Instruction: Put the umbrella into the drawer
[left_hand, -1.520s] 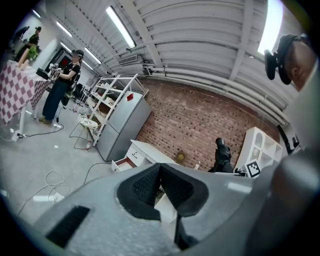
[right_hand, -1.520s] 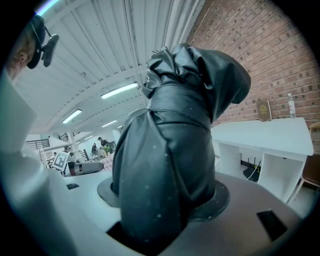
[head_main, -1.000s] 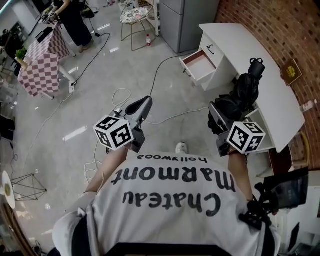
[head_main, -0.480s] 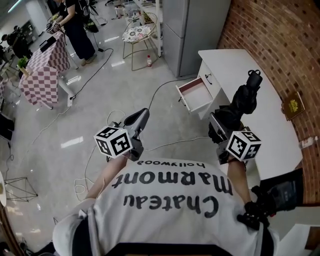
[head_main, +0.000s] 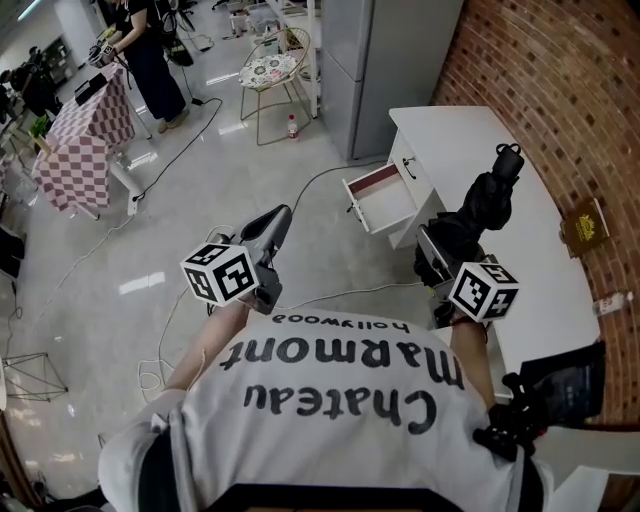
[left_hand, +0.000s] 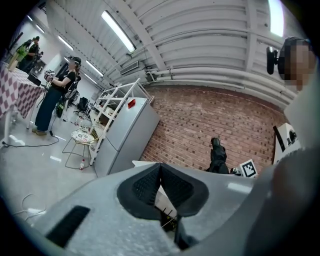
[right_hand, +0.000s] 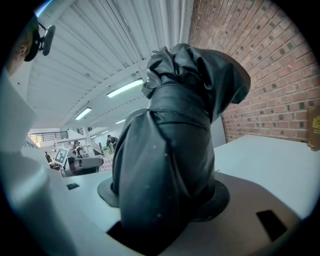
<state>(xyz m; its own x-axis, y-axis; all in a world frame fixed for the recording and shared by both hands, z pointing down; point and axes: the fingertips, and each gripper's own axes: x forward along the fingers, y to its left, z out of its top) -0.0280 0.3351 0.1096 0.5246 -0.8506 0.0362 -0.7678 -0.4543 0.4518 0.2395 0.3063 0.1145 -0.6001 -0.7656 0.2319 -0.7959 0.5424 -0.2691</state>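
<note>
Two grippers were held out in front of the person, one in each hand. The right gripper (head_main: 436, 256) had its jaws clamped on a folded black umbrella (head_main: 488, 200). In the right gripper view the dark, crumpled fabric filled the space between the pads and rose well past them. In the head view the umbrella pointed away from the person, with its strapped end farthest out, and it showed against the front part of a white desk (head_main: 470, 140). The left gripper (head_main: 279, 214) had its two dark pads pressed together with nothing between them, and it was held over the grey floor, well apart from the umbrella.

The drawer (head_main: 384, 200) stood pulled out from the desk's near end, its pale pinkish bottom showing. It lay ahead of both grippers and between them in the head view, nearer to the right one, and the umbrella was outside it, up and to the right of it. The desk ran along a brick wall (head_main: 540, 70), and a brown book (head_main: 583, 226) lay on its far side. A tall grey refrigerator (head_main: 385, 60) stood beyond the desk. Farther back were a chair (head_main: 270, 70) with a patterned seat, a small bottle (head_main: 291, 126) on the floor beside it, a checkered table (head_main: 85, 125) and a standing person (head_main: 148, 55). Cables (head_main: 322, 180) trailed across the floor.
</note>
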